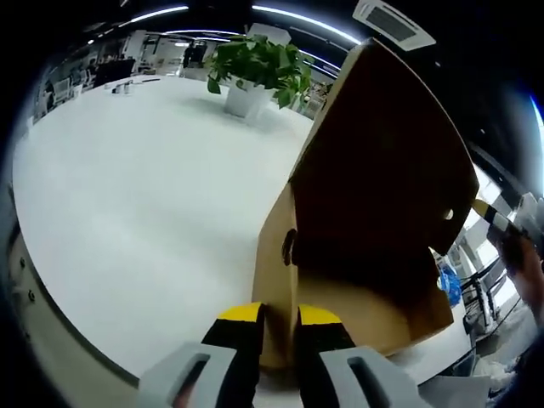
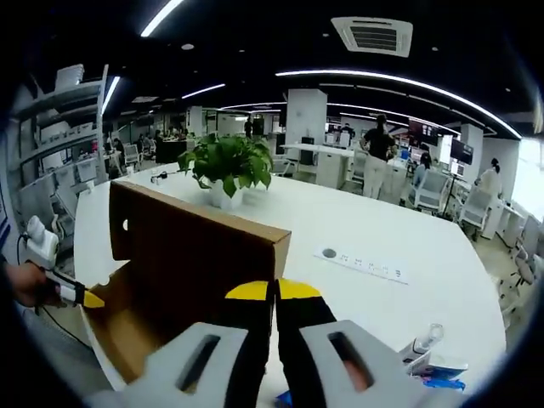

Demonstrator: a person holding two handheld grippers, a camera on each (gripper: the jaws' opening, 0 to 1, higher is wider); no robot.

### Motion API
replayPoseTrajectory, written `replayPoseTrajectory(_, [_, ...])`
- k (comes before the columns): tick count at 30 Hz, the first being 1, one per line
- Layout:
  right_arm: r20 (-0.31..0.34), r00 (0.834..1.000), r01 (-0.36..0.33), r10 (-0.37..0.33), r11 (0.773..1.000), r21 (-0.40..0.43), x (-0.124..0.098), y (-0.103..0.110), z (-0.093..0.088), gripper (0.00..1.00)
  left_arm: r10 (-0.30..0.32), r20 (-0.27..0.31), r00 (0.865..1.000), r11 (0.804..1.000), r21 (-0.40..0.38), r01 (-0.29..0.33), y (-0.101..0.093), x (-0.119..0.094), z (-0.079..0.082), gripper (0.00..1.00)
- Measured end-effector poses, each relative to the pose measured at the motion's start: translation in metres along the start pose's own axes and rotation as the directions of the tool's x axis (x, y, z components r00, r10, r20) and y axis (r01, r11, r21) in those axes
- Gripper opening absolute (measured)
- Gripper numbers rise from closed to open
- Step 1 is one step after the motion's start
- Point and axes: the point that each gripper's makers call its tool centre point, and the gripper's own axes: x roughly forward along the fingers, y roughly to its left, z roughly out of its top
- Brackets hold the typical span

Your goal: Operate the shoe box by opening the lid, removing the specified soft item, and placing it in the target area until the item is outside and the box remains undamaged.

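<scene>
Left gripper [image 1: 279, 327]: jaws pinching the shoe box [image 1: 357, 255] wall at its near corner.
Right gripper [image 2: 274, 310]: jaws pressed together on the lid [image 2: 195, 246] edge, lid raised.
Box position: on the white table [image 1: 144, 212], near the potted plant [image 1: 255, 72].
Soft item: interior dark; cannot tell.
Risk: opposed pulls likely to tear or crease the cardboard hinge; box may tip.

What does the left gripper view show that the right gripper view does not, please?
Left gripper view: the left gripper clamped on the shoe box wall, beside its round finger hole, under the raised lid. Right gripper view: the right gripper closed at the lid's edge, a socket strip, and people standing at desks. Shared: shoe box, lid, potted plant, white table.
</scene>
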Motion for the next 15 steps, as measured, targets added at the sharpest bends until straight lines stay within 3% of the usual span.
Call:
replayPoseTrajectory(7, [0.009, 1.0, -0.004, 0.004, 1.0, -0.008, -0.015, 0.008, -0.006, 0.0, -0.024, 0.005, 1.0, 1.0, -0.006, 0.024, 0.001, 0.001, 0.001, 0.14])
replayPoseTrajectory(10, [0.039, 0.999, -0.007, 0.006, 0.999, 0.032, -0.023, 0.01, -0.011, 0.0, -0.043, 0.009, 0.999, 0.999, -0.022, 0.043, 0.001, -0.001, 0.0, 0.15])
replayPoseTrajectory(15, [0.045, 0.999, 0.008, -0.01, 0.999, 0.044, -0.03, 0.015, -0.018, 0.0, -0.059, 0.011, 0.998, 0.998, 0.016, 0.059, -0.003, -0.005, 0.002, 0.15])
